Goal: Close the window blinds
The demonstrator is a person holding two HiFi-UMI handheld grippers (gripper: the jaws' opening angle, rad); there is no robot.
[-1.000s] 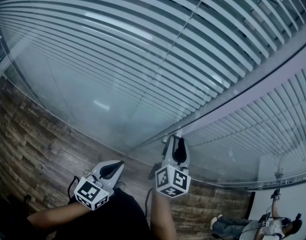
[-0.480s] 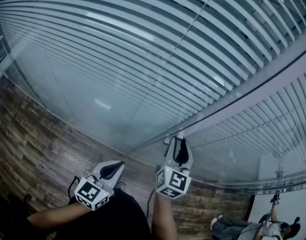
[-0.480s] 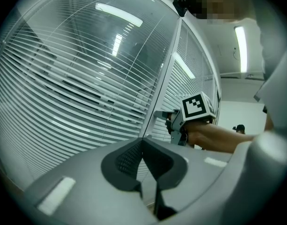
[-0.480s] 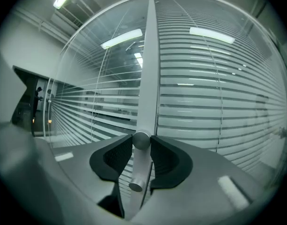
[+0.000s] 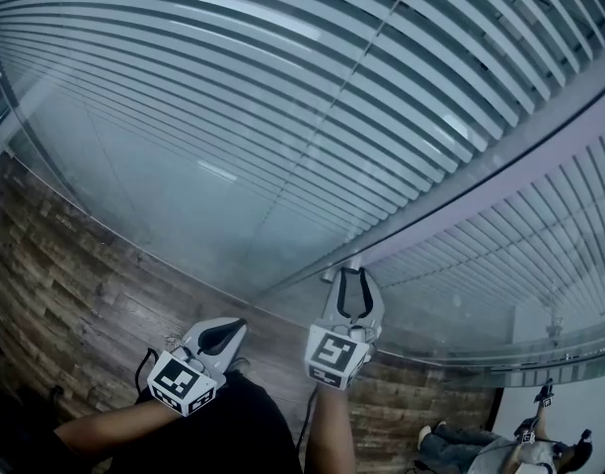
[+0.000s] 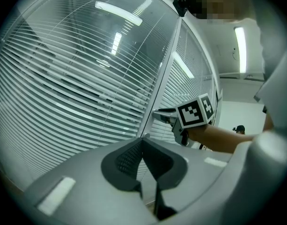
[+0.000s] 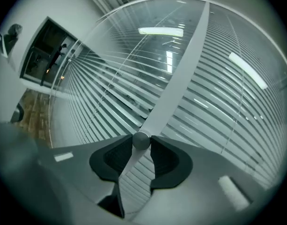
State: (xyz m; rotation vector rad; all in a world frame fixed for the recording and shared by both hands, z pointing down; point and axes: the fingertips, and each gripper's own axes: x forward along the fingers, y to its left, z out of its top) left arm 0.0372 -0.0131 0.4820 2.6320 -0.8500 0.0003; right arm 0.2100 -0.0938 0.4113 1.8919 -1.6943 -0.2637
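Right gripper (image 5: 352, 276) has just squeezed in onto the little round knob (image 7: 141, 140) on the window frame (image 7: 180, 69), pads pressing it. Left gripper (image 5: 226, 332) is pinched shut on nothing, off to the side. The blinds (image 5: 282, 97) straight ahead show dark gaps between slats, so I'd guess there's more twisting to go.

The right hand-held gripper (image 5: 352, 276) is reaching the window blinds (image 5: 312, 97), its jaws having just been closing on a small knob (image 5: 353, 262). The left hand-held gripper (image 5: 237, 327) is hovering lower, over the wooden floor (image 5: 55, 265).
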